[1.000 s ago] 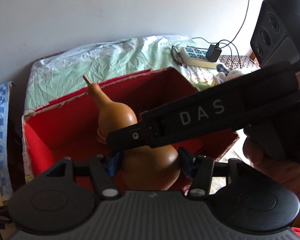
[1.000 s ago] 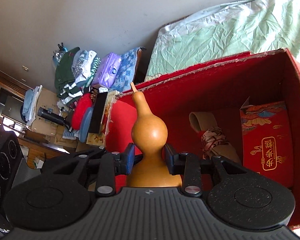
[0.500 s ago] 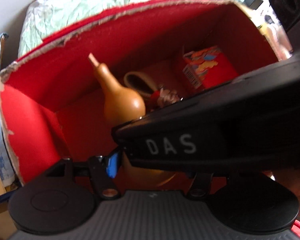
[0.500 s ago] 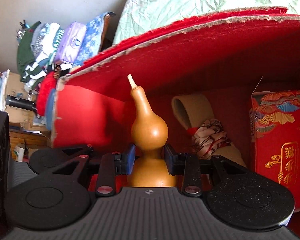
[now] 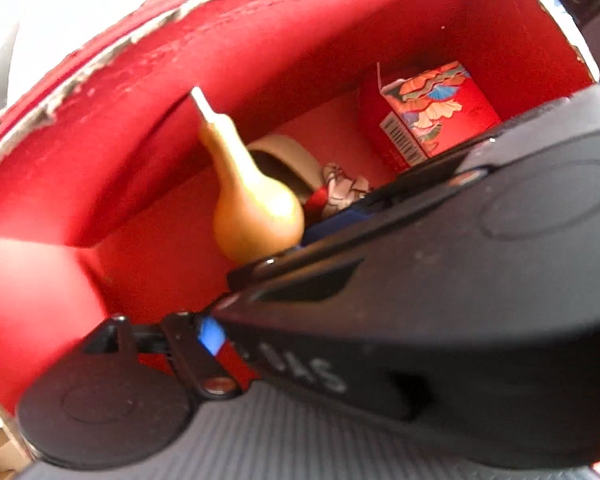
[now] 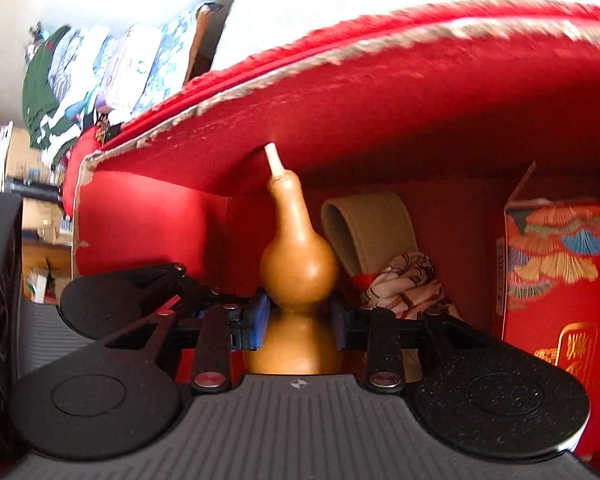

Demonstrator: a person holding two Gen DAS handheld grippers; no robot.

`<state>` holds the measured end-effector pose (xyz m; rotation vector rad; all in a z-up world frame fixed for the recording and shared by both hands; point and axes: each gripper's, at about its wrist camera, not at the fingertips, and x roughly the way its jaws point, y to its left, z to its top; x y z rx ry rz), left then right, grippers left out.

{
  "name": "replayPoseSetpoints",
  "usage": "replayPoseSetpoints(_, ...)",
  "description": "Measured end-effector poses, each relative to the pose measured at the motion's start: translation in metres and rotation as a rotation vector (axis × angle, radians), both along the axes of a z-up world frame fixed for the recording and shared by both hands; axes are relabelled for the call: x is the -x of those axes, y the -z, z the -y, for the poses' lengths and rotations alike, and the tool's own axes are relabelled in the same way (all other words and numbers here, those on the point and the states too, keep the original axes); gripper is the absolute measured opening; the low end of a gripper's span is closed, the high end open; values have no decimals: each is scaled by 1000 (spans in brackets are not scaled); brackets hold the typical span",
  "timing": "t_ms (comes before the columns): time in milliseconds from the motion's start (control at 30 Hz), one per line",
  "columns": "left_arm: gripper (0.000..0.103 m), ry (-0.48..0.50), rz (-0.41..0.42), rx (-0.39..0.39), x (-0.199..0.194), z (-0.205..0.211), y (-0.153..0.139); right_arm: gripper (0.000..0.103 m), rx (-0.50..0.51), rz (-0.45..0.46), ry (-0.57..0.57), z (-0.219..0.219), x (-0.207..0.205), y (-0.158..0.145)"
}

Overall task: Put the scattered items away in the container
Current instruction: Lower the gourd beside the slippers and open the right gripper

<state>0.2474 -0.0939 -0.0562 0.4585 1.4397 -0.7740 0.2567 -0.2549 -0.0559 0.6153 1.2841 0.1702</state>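
Note:
A tan gourd stands upright inside the red box, its stem near the far wall. My right gripper is shut on the gourd at its waist, with blue pads on both sides. In the left wrist view the gourd shows in the box with the right gripper's body lying across the view. Of my left gripper only one blue pad shows; the other finger is hidden, so its state is unclear.
Inside the box lie a beige roll, a patterned cloth bundle and a red printed carton at the right. Folded clothes are stacked outside at the far left.
Both grippers have gone down and forward into the box with the gourd. The box walls now fill both views. The right gripper now covers most of the left wrist view.

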Motion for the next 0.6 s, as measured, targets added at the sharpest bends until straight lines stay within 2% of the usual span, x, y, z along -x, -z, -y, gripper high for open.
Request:
replayPoseSetpoints(100,80,-8,-7,14,1,-4,0,39,32,30,-8,2,2,-5)
replayPoseSetpoints(267,84,-14,-21,25,1,-7,0,44,45,55,85,21,12,-7)
replayPoseSetpoints(467,85,27,-18,-5,9,-3,3,48,-116,78,263,59,32,1)
replayPoseSetpoints(600,85,71,-22,-1,16,-1,2,48,-138,94,337,71,43,-2)
